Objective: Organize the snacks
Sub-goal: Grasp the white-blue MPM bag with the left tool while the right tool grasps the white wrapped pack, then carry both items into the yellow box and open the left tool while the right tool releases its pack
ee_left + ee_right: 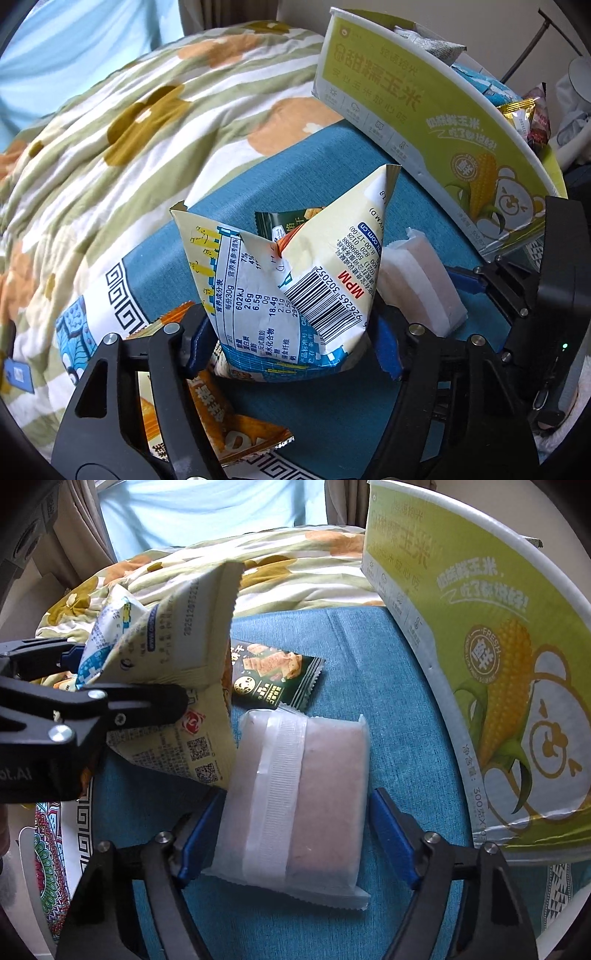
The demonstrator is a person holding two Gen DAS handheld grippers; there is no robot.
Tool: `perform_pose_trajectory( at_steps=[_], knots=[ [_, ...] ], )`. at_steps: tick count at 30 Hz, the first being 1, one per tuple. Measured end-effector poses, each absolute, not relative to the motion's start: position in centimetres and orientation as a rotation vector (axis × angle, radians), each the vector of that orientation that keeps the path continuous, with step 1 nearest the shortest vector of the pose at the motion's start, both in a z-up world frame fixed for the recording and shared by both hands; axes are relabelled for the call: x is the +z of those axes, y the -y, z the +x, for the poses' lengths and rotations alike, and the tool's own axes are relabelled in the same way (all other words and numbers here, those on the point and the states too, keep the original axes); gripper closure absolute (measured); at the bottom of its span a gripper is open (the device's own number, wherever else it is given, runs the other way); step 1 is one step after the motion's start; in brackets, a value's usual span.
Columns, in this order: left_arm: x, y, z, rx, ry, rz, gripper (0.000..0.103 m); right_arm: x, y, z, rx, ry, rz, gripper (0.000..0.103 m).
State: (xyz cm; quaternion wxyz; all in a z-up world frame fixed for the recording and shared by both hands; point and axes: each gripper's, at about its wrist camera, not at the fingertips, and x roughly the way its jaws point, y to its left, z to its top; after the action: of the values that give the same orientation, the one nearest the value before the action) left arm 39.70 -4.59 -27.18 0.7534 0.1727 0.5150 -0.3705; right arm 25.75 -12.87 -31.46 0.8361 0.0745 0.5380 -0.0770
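A cream snack bag (pixel 295 291) with a barcode stands creased between the blue pads of my left gripper (pixel 293 343), which is shut on it. The same bag (pixel 177 627) fills the left of the right wrist view, held up by the left gripper (pixel 122 675). A frosted white packet (pixel 299 801) with pinkish contents lies flat on the blue cloth (pixel 369 657). My right gripper (pixel 295 830) straddles it. Its left pad is at the packet's edge, and a thin gap shows at the right pad. In the left wrist view that packet (pixel 421 284) lies beside the bag.
A tall green corn-print box (pixel 480 646) stands at the right, with several snacks (pixel 517 110) inside it. A dark green cracker packet (pixel 273 675) lies behind the white packet. An orange packet (pixel 229 417) lies under the left gripper. A floral quilt (pixel 129 129) and a person's light blue top (pixel 207 509) lie beyond.
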Motion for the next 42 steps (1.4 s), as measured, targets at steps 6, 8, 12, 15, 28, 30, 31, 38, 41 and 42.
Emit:
perform_pose_trajectory(
  at_steps=[6,8,12,15,28,30,31,38,41,42],
  knots=[
    [-25.8,4.2,39.0,-0.798,-1.097,0.360,0.036,-31.5,12.4,25.5,-0.179,-1.135,0.131,0.042],
    [-25.1,4.1,38.6,-0.795,-1.088,0.348,0.036,-31.3,12.5,25.1,-0.185,-1.135,0.135,0.043],
    [-23.1,3.7,37.6,-0.781,-1.067,0.319,0.036,-30.3,12.4,24.0,-0.175,-1.114,0.137,0.043],
    [-20.7,3.0,37.0,-0.754,-1.053,0.274,0.036,-28.8,12.5,23.0,-0.170,-1.091,0.144,0.043],
    [-9.4,4.1,35.3,-0.637,-0.893,0.143,0.036,-15.6,15.7,18.1,-0.123,-0.893,0.152,0.043],
    [-8.6,5.2,35.1,-0.628,-0.888,0.130,0.036,-13.7,17.3,18.1,-0.120,-0.869,0.161,0.043],
    [-8.2,5.9,35.0,-0.623,-0.885,0.122,0.036,-12.8,18.2,18.1,-0.120,-0.859,0.163,0.043],
    [-7.7,13.5,35.1,-0.601,-0.902,0.040,0.036,-8.2,25.7,19.1,-0.113,-0.794,0.131,0.043],
    [-9.0,18.0,35.4,-0.589,-0.939,0.028,0.036,-7.0,29.7,19.8,-0.097,-0.772,0.111,0.043],
    [-9.5,19.4,35.5,-0.583,-0.951,0.020,0.036,-6.9,30.9,20.0,-0.092,-0.767,0.105,0.043]
  ],
)
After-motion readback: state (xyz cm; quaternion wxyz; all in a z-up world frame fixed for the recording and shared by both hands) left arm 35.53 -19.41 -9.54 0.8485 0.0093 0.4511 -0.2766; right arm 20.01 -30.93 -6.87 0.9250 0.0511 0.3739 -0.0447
